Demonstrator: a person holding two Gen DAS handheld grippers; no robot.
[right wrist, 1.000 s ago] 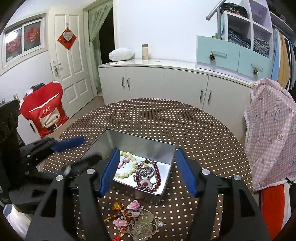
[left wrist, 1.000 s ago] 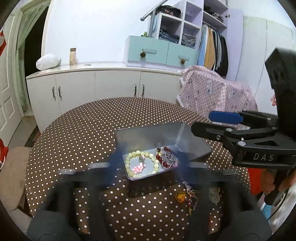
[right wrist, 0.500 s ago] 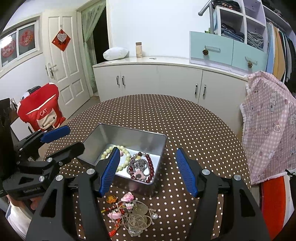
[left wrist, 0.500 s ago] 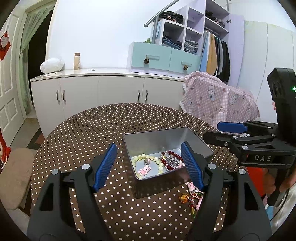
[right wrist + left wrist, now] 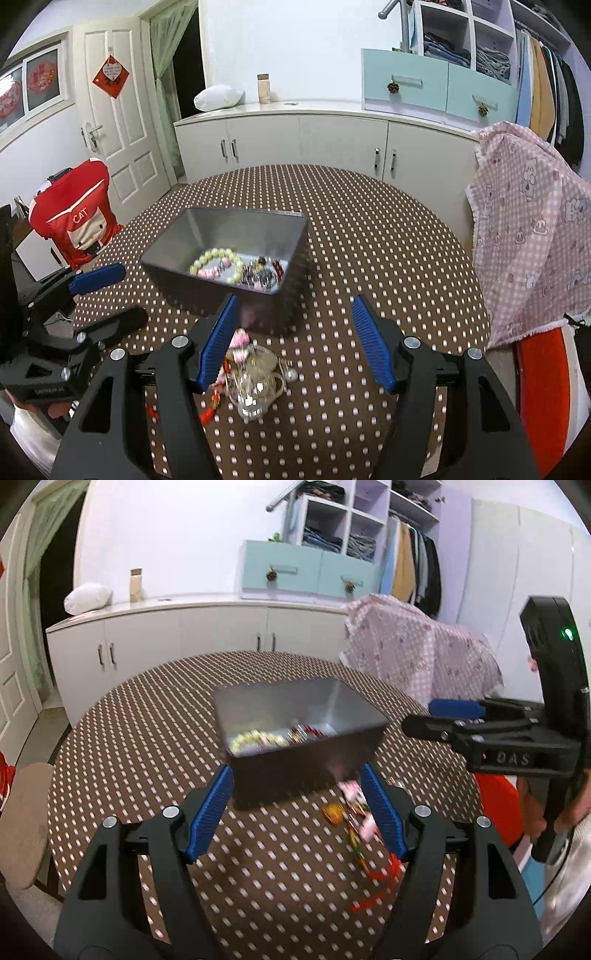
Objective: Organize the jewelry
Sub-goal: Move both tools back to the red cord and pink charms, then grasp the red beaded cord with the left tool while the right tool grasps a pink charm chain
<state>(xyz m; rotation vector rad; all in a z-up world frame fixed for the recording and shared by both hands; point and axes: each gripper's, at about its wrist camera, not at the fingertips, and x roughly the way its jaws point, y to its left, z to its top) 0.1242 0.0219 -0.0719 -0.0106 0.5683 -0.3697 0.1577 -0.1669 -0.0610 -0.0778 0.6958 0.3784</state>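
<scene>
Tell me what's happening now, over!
Left gripper and right gripper open, empty. Metal tin holds two bracelets. Loose jewelry pile waits on table, nothing blocking.

— What does the metal tin [image 5: 177, 251] hold?
— A pale-green bead bracelet [image 5: 216, 264] lower left inside, dark-red beads [image 5: 264, 275] beside it; the open tin sits frame centre.
— And outside?
— A tangled jewelry pile [image 5: 251, 376] lies below the tin, lower centre — partly blurred.
</scene>
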